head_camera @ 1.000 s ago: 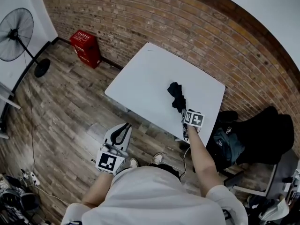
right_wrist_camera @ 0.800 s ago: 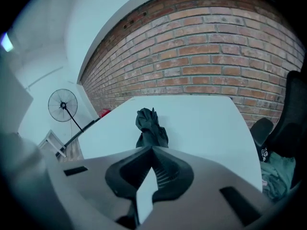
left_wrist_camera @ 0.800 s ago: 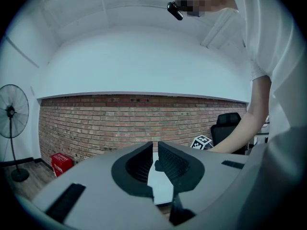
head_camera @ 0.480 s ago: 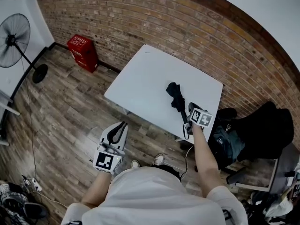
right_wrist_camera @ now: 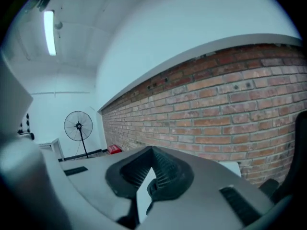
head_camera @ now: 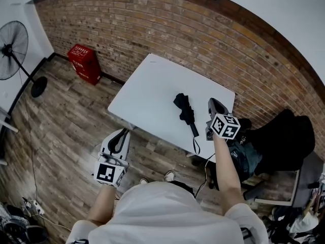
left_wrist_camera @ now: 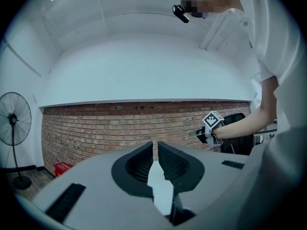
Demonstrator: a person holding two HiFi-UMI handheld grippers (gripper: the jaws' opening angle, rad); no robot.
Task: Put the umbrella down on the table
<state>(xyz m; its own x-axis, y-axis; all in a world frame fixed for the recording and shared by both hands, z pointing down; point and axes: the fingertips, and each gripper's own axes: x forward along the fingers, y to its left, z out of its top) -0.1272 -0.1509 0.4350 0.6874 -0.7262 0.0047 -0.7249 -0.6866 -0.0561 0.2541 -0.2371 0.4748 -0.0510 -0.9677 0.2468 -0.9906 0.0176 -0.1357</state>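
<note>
The folded black umbrella (head_camera: 184,108) lies on the white table (head_camera: 152,80), its handle toward the front edge and its wrist strap (head_camera: 196,146) hanging over that edge. My right gripper (head_camera: 212,103) hovers above the table's right end, just right of the umbrella and clear of it, pointing at the brick wall. Its jaws are shut on nothing (right_wrist_camera: 152,150). My left gripper (head_camera: 122,132) is held out over the floor in front of the table's left part, shut and empty (left_wrist_camera: 155,146). From the left gripper view the right gripper (left_wrist_camera: 198,134) shows at the right.
A red crate (head_camera: 84,62) stands by the brick wall to the left. A floor fan (head_camera: 12,50) is at the far left. A black chair with bags (head_camera: 284,141) crowds the table's right end. Wooden floor (head_camera: 66,121) lies left of the table.
My right gripper has left the umbrella's handle at the front edge and risen well above the table. The umbrella stays lying on the table. The left gripper has hardly moved.
</note>
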